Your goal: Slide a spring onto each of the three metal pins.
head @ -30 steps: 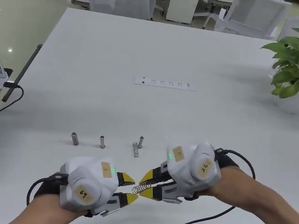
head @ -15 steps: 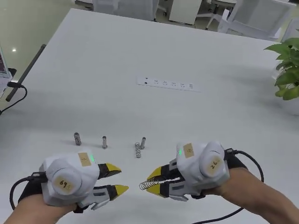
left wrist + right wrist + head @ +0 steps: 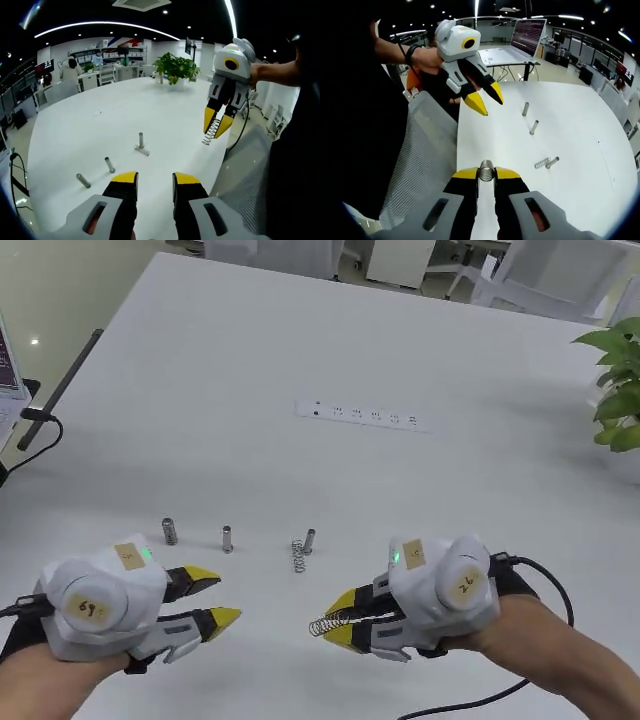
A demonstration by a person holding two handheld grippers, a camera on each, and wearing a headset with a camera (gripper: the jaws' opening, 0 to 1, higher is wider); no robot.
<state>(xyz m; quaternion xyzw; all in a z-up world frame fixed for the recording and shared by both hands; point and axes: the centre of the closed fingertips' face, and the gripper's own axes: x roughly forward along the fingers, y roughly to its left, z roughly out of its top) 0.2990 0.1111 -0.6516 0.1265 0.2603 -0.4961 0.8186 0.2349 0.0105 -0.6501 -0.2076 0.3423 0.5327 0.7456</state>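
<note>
My right gripper (image 3: 345,621) is shut on a small coil spring (image 3: 325,623) above the near part of the white table; the spring's end pokes out between the yellow tips (image 3: 486,170). Well to its left, my left gripper (image 3: 212,600) is open with nothing between its fingers (image 3: 125,176). Three short metal pins stand in a row beyond them. The left pin (image 3: 169,531) has a spring around it. The middle pin (image 3: 227,538) is bare. A loose spring (image 3: 298,556) lies against the foot of the right pin (image 3: 309,540).
A white power strip (image 3: 365,417) lies further back on the table (image 3: 450,500). A green plant (image 3: 620,380) stands at the right edge, and a black rod with a cable (image 3: 60,390) runs along the left edge.
My left gripper has pulled away to the left from the held spring and now stands open. The right gripper still grips the spring and has shifted slightly right.
</note>
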